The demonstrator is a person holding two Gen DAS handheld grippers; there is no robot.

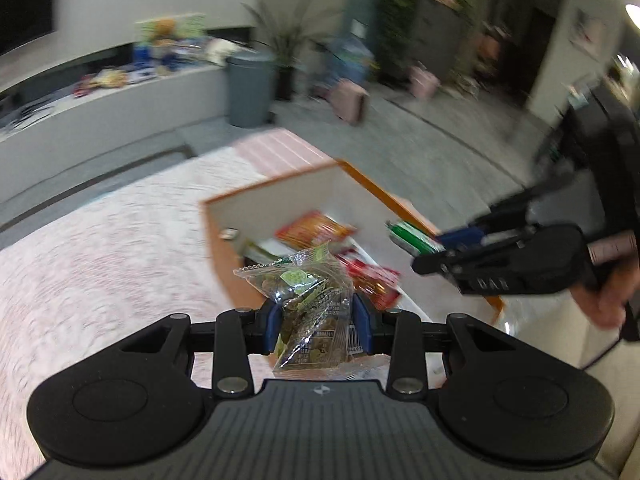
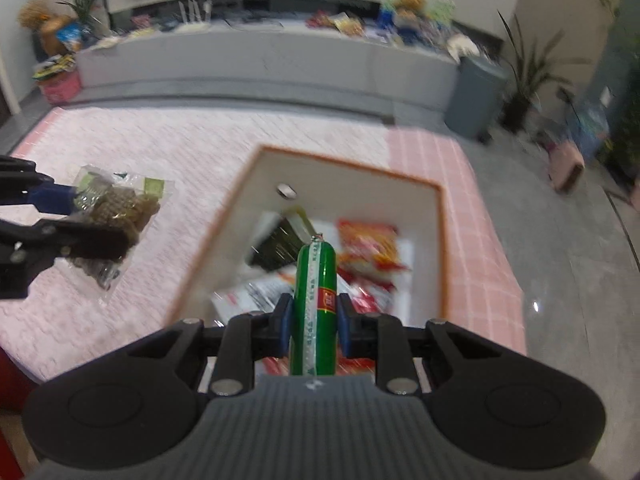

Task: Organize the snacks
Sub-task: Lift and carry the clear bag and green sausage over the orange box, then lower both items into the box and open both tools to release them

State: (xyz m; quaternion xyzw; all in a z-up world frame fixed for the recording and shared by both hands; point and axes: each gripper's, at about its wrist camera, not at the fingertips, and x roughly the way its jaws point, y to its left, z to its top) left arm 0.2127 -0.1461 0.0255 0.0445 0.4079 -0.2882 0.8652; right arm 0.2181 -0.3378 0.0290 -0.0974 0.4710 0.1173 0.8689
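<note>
My left gripper (image 1: 316, 318) is shut on a clear snack packet (image 1: 306, 300) with green labels and brown pieces inside, held above the pink rug left of the box. It also shows in the right wrist view (image 2: 116, 216). My right gripper (image 2: 314, 322) is shut on a green sausage stick (image 2: 314, 304) with a red label, held over the open box (image 2: 344, 160). The box has an orange rim and white walls and holds several snack packs, among them an orange-red bag (image 2: 370, 246) and a dark green pack (image 2: 280, 244). The right gripper also shows in the left wrist view (image 1: 436, 246).
The box (image 1: 280, 196) sits on a pink checked mat over a pale pink rug (image 2: 160, 152). A grey bin (image 2: 474, 96) and potted plant (image 2: 524, 80) stand beyond. A long grey bench (image 2: 260, 60) at the back carries more snacks and toys.
</note>
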